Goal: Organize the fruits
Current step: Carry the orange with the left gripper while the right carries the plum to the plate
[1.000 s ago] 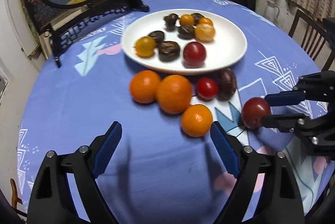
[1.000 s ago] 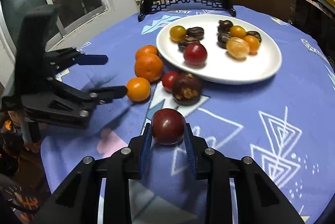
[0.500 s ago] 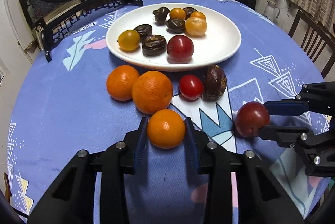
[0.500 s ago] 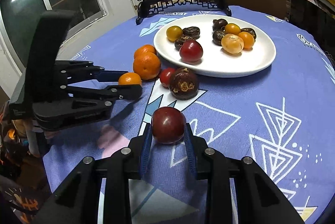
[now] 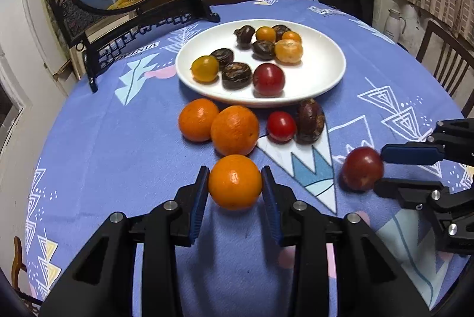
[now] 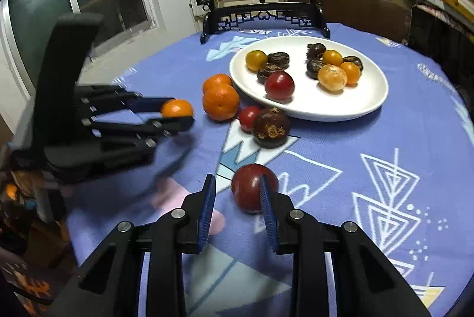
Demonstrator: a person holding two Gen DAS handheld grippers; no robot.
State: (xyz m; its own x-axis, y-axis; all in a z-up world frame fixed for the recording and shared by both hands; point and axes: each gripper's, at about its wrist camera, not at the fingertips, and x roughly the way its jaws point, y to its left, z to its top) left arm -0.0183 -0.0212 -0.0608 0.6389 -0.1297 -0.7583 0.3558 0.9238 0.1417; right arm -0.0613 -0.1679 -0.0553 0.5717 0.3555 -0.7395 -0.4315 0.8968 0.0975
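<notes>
Closing in since a second ago, the left tongs (image 5: 235, 192) now pinch a small orange (image 5: 235, 182) on the blue-clothed table (image 5: 118, 145), short of the white plate (image 5: 326, 73). Right tongs (image 6: 237, 198) are opening: the dark red fruit (image 6: 251, 188) touches only the right-hand pad, a gap at the other.
</notes>
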